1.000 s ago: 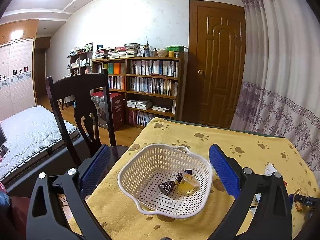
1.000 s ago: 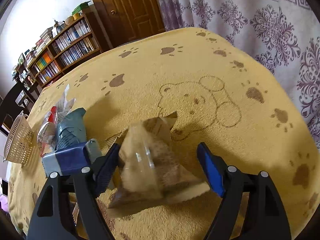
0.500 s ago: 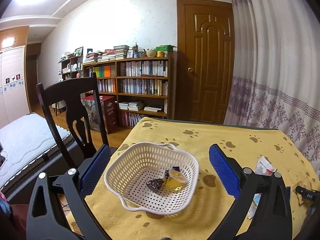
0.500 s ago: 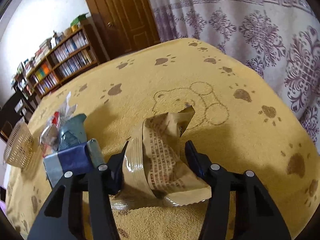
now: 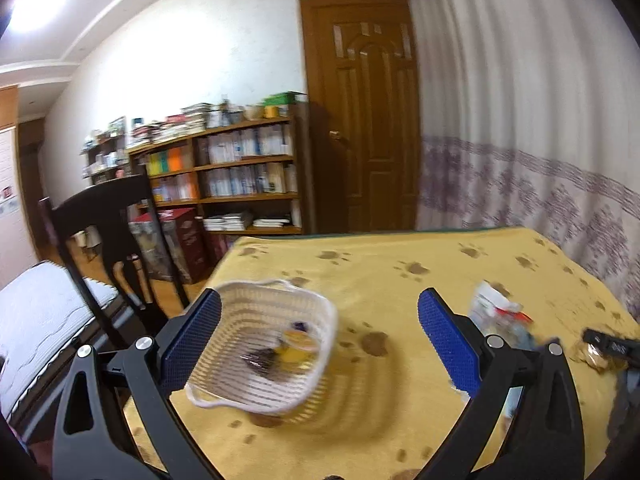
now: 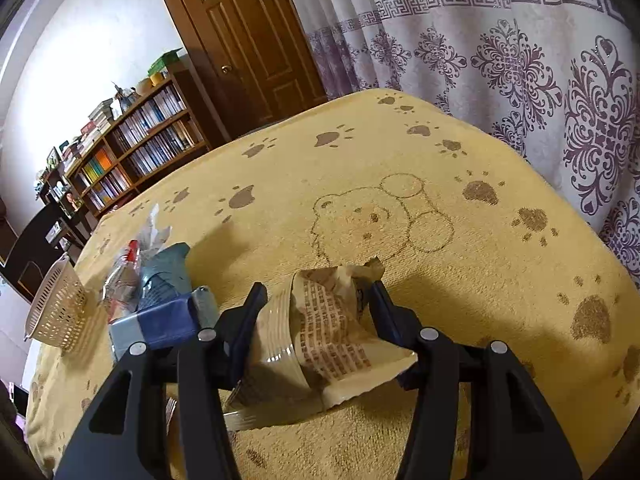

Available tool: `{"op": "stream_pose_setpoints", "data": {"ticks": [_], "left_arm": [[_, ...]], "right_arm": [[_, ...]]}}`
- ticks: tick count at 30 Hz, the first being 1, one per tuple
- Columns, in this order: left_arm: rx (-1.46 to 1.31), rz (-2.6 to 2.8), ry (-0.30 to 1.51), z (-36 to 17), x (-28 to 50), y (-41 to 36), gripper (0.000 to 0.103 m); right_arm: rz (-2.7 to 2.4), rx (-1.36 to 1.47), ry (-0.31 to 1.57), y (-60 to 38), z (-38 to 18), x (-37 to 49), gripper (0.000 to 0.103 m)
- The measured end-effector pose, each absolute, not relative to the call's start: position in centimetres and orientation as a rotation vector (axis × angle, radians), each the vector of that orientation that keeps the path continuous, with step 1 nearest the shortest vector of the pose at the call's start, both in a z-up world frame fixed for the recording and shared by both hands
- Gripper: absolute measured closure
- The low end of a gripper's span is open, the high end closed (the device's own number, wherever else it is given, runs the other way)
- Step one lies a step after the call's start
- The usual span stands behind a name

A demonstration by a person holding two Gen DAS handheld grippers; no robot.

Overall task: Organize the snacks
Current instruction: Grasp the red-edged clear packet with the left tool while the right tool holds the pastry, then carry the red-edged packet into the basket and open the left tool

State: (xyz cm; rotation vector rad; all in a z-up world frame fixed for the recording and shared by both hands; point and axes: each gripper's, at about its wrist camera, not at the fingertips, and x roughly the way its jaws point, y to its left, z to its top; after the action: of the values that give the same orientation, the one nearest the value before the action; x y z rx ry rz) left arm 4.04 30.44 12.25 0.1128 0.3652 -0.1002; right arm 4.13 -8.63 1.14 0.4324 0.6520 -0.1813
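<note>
The right hand-held gripper (image 6: 318, 300), held low over the desk (image 6: 460, 160), had clamped tighter on the tan snack packet (image 6: 320, 332), which now crumpled between its fingers. The left hand-held gripper (image 5: 320, 334) hovered with fingers spread wide, having swung right, so the white basket (image 5: 264, 344), seemingly holding a jelly cup, sat blurred near the desk's left edge.

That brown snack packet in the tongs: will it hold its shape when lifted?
Probably not. The brown snack packet already buckles and creases between the right tongs, so it looks soft and crinkly. Its glossy film may be slippery. It seems light, though the contents could crush.
</note>
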Motion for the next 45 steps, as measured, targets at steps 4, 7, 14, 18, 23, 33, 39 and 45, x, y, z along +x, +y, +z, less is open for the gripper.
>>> {"op": "stream_pose_setpoints", "data": {"ticks": [4,7,14,18,23,33,39,45], "left_arm": [[0.156,-0.158,0.378,11.3,3.5,28.0,0.003],[0.192,-0.220,0.411,10.5,3.8,25.8,0.003],[0.253,-0.388,0.488,8.9,6.2,20.4,0.010],[0.246,-0.451,0.552,7.3,8.0,18.0,0.018],[0.263,-0.521,0.621,4.9,10.0,15.7,0.028],[0.229,-0.578,0.680,1.9,12.8,13.9,0.053],[0.165,-0.615,0.688,1.8,12.5,15.1,0.062],[0.141,-0.602,0.652,3.5,11.8,16.0,0.062]], "right_arm": [[-0.162,0.418,0.663,-8.1,1.1,4.0,0.050],[-0.150,0.394,0.696,-7.7,0.9,4.5,0.050],[-0.101,0.357,0.793,-7.1,0.2,5.3,0.046],[-0.068,0.377,0.793,-7.3,0.0,5.2,0.041],[-0.070,0.355,0.794,-6.9,0.1,5.2,0.039],[-0.077,0.322,0.800,-6.3,0.1,5.4,0.037],[-0.082,0.306,0.801,-6.2,0.2,5.4,0.037],[-0.089,0.297,0.799,-6.0,0.2,5.4,0.045]]}}
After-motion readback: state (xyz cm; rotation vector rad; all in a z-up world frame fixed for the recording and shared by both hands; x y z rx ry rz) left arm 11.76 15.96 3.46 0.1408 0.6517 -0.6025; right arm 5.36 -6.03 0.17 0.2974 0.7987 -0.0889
